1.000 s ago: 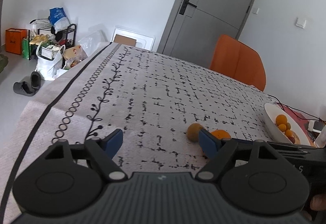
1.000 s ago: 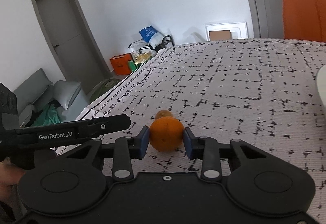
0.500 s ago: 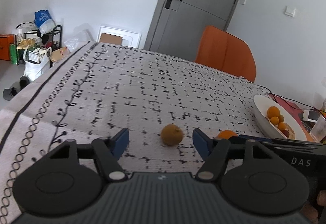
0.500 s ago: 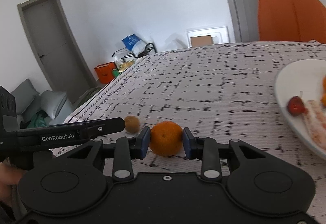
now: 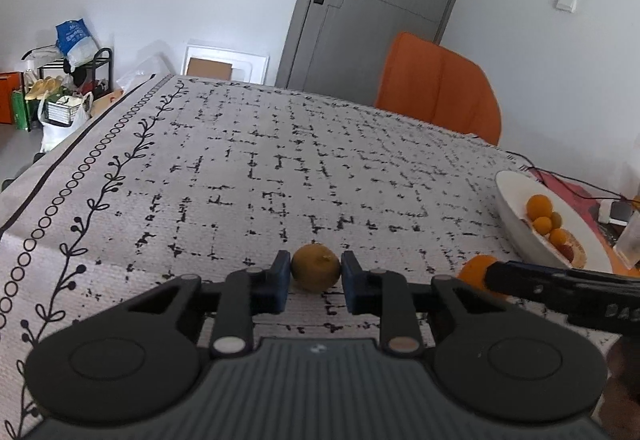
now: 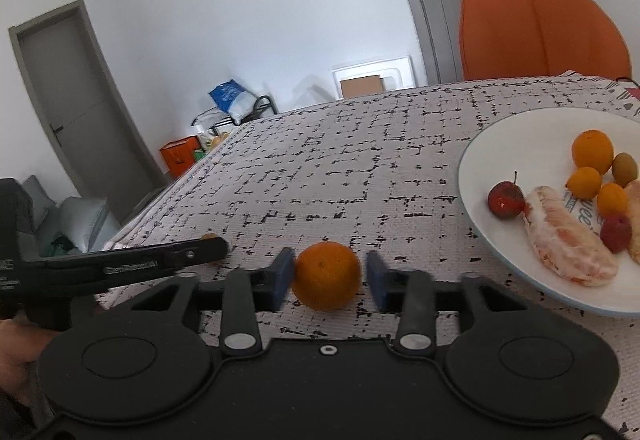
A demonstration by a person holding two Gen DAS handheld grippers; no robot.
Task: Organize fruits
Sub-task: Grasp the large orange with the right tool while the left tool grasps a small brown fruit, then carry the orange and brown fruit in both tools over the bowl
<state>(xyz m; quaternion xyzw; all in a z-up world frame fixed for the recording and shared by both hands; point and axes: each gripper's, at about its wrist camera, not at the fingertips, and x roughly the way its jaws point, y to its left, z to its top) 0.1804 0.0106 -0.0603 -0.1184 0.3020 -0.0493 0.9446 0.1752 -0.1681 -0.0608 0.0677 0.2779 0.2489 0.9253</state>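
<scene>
Two tongs, two loose fruits and one plate on a patterned tabletop point(image 5: 280, 160).
Left tongs point(image 5: 313, 277) have just closed onto the brownish fruit point(image 5: 315, 272), pinching it. Right tongs point(image 6: 328, 277) have just been parting: the orange point(image 6: 326, 275) sits between them, clear of the right pad. The plate point(image 6: 500, 144) holds about eight pieces and is cut off at the edge; it lay farther off a second ago.

A small brownish-yellow fruit point(image 5: 316, 267) sits on the table, near its front edge. A round orange point(image 6: 326, 275) sits close by. A white plate point(image 6: 476, 176) near the right edge holds more small fruits.
</scene>
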